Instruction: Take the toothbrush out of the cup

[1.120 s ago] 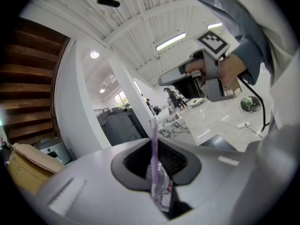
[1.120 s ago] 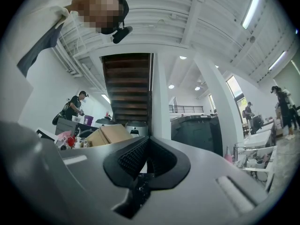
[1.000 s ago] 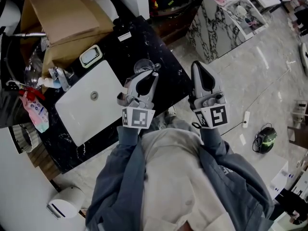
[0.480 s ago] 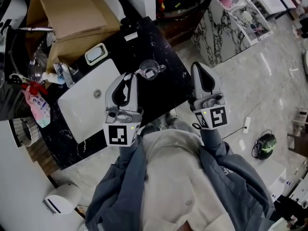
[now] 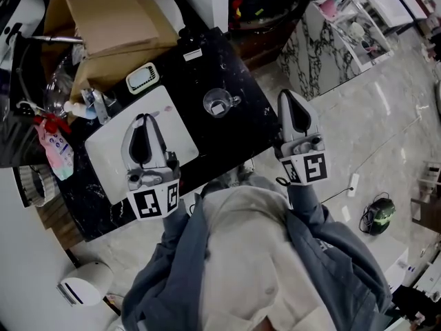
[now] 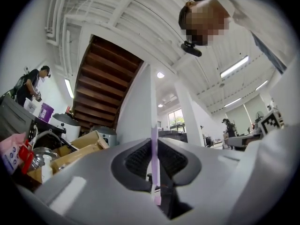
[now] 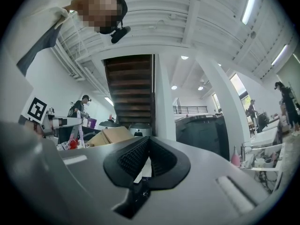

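Slim lilac plastic toothbrush point(image 6: 153, 168): pinching it upright between the ribbed black pads of the grey left gripper point(image 6: 154, 146), clamping tight on the stem, with a thin length sticking up past the tips. Holding that left gripper point(image 5: 142, 121) right above the white rectangular basin point(image 5: 110, 158), and carrying the toothbrush there, out of the cup and well apart from it. Leaving the clear glass cup point(image 5: 218, 103) upright on the black marble counter point(image 5: 241, 140), near the basin's far right corner. Seeing something small, pale and square at the cup's bottom, too tiny for naming. Hanging the grey right gripper point(image 5: 288, 96) well to the right of the basin, past the cup, showing against the pale stone floor point(image 5: 358, 116). Pressing its black pads together at the tips in the right gripper view, gripping nothing at all. Spotting a brown cardboard box point(image 5: 103, 19) just beyond the basin, and a small white tray point(image 5: 142, 78) lying between box and basin.
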